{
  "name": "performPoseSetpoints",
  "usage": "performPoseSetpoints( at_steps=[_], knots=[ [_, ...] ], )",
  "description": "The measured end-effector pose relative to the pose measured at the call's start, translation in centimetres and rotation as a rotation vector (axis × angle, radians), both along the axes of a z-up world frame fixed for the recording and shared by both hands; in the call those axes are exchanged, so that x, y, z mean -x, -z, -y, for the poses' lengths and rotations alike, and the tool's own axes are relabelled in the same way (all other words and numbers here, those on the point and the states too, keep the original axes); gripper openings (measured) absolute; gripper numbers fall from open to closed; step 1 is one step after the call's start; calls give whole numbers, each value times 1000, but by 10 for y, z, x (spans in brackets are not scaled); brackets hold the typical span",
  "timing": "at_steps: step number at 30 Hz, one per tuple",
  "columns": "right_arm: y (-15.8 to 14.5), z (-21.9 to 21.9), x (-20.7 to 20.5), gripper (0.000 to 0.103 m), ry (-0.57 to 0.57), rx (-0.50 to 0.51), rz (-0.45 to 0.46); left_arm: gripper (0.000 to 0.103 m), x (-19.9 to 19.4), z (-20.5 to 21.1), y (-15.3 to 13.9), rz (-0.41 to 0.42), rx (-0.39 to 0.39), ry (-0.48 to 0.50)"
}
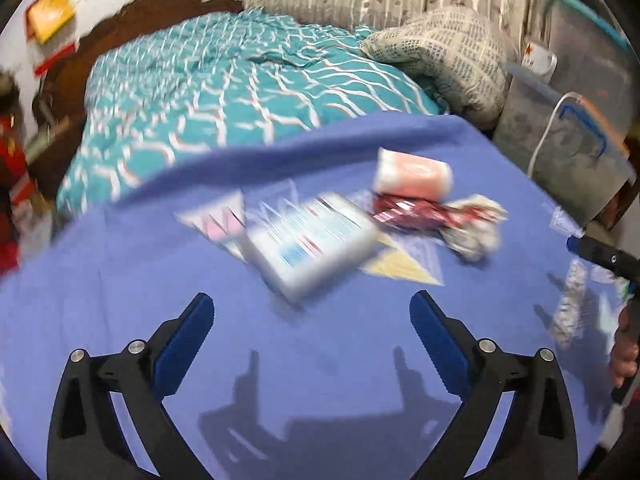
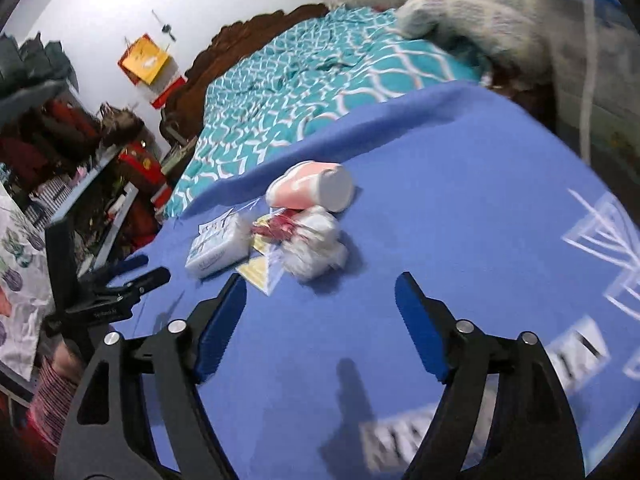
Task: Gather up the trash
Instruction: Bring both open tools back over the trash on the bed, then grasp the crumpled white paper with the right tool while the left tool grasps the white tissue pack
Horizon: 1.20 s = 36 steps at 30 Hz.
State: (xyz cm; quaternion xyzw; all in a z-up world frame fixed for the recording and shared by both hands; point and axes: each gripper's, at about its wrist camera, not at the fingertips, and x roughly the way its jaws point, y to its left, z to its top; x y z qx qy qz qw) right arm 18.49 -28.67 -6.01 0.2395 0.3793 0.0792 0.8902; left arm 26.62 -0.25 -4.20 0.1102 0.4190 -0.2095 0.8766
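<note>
While both grippers hang above the blue cloth (image 1: 120, 280), nothing is held yet. The left gripper (image 1: 312, 328) has its jaws spread wide and empty, and the right gripper (image 2: 320, 312) also stands open with only cloth between its fingers.

The trash lies in one small group near the middle of the cloth, ahead of both grippers. There is a white flat box (image 1: 312, 240), a pink and white cup (image 1: 412, 174) lying on its side behind it, a red wrapper (image 1: 416, 212) and a crumpled white paper (image 2: 316, 244) touching the wrapper. The pieces touch or overlap each other.

I think the main risk comes from this closeness. If one gripper closes on the wrapper, it may drag the crumpled paper or push the cup, and the cup can roll because it lies on its side. The box looks wide, so the jaws may slip off its edges if they come down on its flat side. The cloth is soft and could be pinched together with a thin piece. Both views are blurred, so exact edges are hard to judge, and the two grippers are near and could collide over the same pile.
</note>
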Motion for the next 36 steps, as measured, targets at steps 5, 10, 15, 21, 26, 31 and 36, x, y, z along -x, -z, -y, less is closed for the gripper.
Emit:
performPoseSetpoints(
  at_steps=[5, 10, 15, 21, 26, 31, 36],
  knots=[
    [18, -13, -54, 81, -7, 38, -45, 94, -41, 22, 18, 41, -149, 153],
    [30, -14, -78, 81, -8, 72, -88, 94, -50, 47, 46, 34, -262, 283],
    [37, -23, -80, 40, -44, 131, -125, 67, -47, 47, 58, 54, -290, 265],
    [34, -20, -37, 39, -69, 60, -114, 63, -14, 45, 52, 22, -295, 250],
    [31, -25, 39, 39, -99, 28, -88, 63, 48, 48, 43, 9, -244, 297],
    [22, -1, 124, 39, -64, -4, -47, 63, 120, 60, 35, -17, -195, 352],
    [22, 27, 185, 41, 2, 7, -19, 64, 190, 81, 30, -31, -120, 393]
  ],
)
